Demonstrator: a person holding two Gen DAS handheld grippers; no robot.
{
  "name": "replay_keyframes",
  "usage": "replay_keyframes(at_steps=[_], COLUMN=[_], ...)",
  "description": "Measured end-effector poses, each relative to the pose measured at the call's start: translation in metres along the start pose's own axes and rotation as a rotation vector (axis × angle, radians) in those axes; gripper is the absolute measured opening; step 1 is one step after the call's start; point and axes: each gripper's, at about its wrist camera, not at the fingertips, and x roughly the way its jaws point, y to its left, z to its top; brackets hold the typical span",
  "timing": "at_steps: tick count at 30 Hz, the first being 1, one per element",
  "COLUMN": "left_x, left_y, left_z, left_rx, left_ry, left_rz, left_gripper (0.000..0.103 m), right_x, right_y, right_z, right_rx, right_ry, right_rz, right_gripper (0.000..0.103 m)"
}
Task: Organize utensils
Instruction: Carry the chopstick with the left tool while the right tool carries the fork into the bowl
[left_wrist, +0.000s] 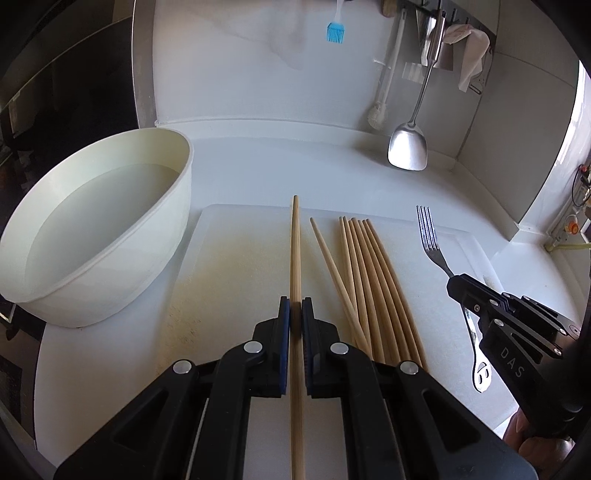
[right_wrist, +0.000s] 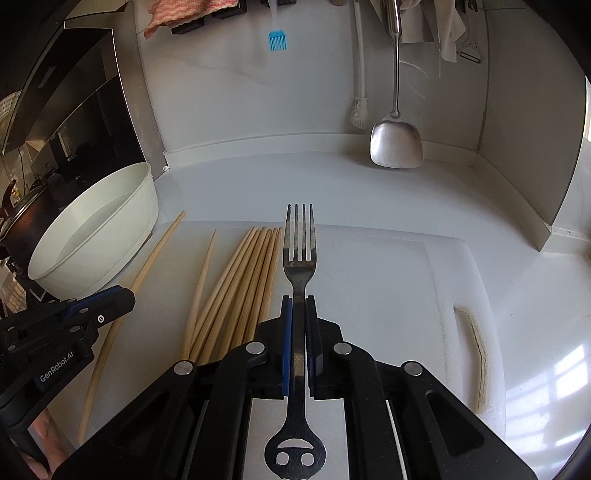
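My left gripper (left_wrist: 295, 308) is shut on a single wooden chopstick (left_wrist: 295, 243), which points straight ahead over the white cutting board (left_wrist: 236, 258). Several more chopsticks (left_wrist: 369, 280) lie in a loose bundle on the board just to its right. My right gripper (right_wrist: 299, 306) is shut on the handle of a metal fork (right_wrist: 300, 251), tines forward, held above the board. In the right wrist view the bundle of chopsticks (right_wrist: 240, 288) lies left of the fork, and the left gripper (right_wrist: 122, 297) shows at far left with its chopstick (right_wrist: 155, 254). The right gripper (left_wrist: 456, 288) with the fork (left_wrist: 430, 240) appears at right in the left wrist view.
A white bowl (left_wrist: 92, 229) holding water stands left of the board, also seen as the bowl (right_wrist: 92, 243). A steel spatula (left_wrist: 408, 147), a white brush (left_wrist: 376, 118) and a blue silicone brush (left_wrist: 335, 32) hang on the back wall. Dark stove area lies far left.
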Motion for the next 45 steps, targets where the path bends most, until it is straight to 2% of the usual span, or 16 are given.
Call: replay_keyframes(at_steps=[6,12,17,21,27,32,38,45], left_x=[-0.034,-0.070,-0.092,-0.103,-0.099,-0.074,-0.045,-0.017], left_y=[0.006,0.030,0.068,0.114,0.183,0.224,0.256,0.269], left_z=[0.018,0.043,0.072,0.095,0.125,0.130,0.119,0.113], left_rx=[-0.018,-0.052,-0.056,-0.059,-0.028,-0.018,-0.066,-0.096], left_ry=[-0.016,-0.046,-0.071,-0.093,-0.093,-0.044,0.009,0.054], left_rz=[0.034,0.065,0.096,0.101,0.093,0.096,0.098,0.108], left_gripper=[0.007,0.007,0.007,0.007,0.007,0.007,0.007,0.007], right_x=[-0.019,-0.039,-0.044,-0.035,-0.005,0.023,0.063,0.106], right_y=[0.012,0.038,0.078,0.123,0.191,0.236,0.269,0.285], right_z=[0.018,0.050,0.082,0.108,0.135,0.145,0.145,0.139], right_rx=[-0.003,-0.048,-0.074,-0.086,-0.061,-0.045,-0.049,-0.060], right_ry=[-0.003,-0.016,-0.033,-0.056,-0.054,-0.028,0.049,0.139], right_rz=[0.031,0.052,0.079,0.090,0.108,0.136,0.161,0.187], right_gripper=[0.007,0.007,0.007,0.007,0.007,0.007,0.007,0.007])
